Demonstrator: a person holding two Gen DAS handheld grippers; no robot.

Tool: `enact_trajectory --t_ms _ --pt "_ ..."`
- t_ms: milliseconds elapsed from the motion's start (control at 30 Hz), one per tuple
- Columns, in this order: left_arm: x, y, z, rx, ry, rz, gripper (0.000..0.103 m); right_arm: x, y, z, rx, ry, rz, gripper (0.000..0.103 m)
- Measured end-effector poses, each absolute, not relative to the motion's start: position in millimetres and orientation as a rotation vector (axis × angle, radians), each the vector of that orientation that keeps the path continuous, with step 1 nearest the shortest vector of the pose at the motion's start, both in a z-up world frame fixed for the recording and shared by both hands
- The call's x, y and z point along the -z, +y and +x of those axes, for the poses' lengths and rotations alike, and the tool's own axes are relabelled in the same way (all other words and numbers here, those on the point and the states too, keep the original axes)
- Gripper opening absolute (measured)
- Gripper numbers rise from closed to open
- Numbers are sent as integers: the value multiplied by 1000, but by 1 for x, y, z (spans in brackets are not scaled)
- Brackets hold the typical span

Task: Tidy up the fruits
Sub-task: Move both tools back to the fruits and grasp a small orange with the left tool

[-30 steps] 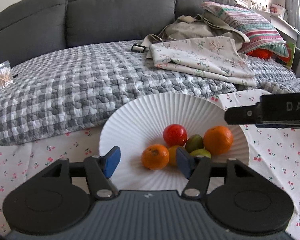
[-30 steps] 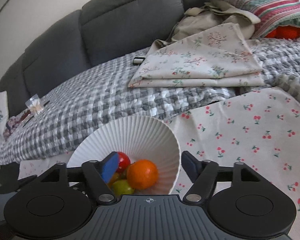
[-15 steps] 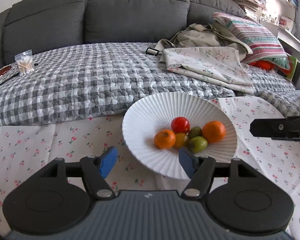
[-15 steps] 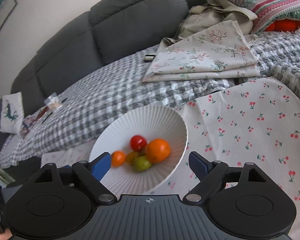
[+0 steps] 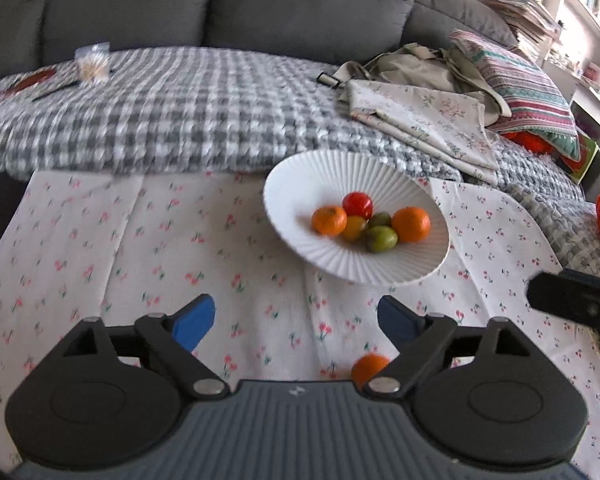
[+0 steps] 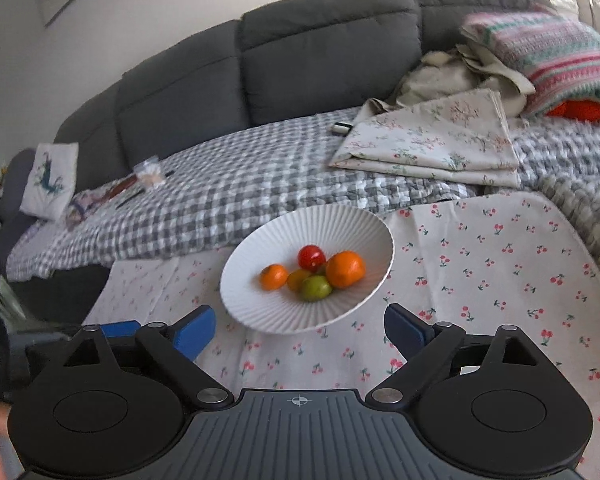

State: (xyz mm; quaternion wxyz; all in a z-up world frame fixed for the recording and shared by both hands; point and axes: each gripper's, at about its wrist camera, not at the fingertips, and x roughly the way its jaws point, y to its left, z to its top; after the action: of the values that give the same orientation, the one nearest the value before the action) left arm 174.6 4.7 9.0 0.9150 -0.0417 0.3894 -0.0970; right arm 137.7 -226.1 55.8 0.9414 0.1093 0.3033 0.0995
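Fruit sits heaped in the ribbed bowl [image 5: 332, 258], one stray orange [image 5: 367, 367] just short of it: light, smooth, rolls easily, best pinched across its middle; left hand-held gripper [image 5: 296, 322] and right hand-held gripper [image 6: 299, 326] both spread, empty.

Both the left hand-held gripper [image 5: 296, 322] and the right hand-held gripper [image 6: 300, 322] hover with blue-padded jaws spread wide, apparently gripping nothing.

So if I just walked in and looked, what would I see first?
Probably the white ribbed bowl in the middle of the cherry-print cloth, with its bright heap of fruit: two oranges, a red tomato and some green and yellow ones. Next, the one orange lying alone on the cloth, close under the open left gripper. Behind all that is the big grey sofa with a checked blanket.
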Motion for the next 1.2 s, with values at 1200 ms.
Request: enact_trajectory --t_ms 1200 --pt "40 -37 174 312 925 -146 69 -23 -218 102 -189 776 79 78"
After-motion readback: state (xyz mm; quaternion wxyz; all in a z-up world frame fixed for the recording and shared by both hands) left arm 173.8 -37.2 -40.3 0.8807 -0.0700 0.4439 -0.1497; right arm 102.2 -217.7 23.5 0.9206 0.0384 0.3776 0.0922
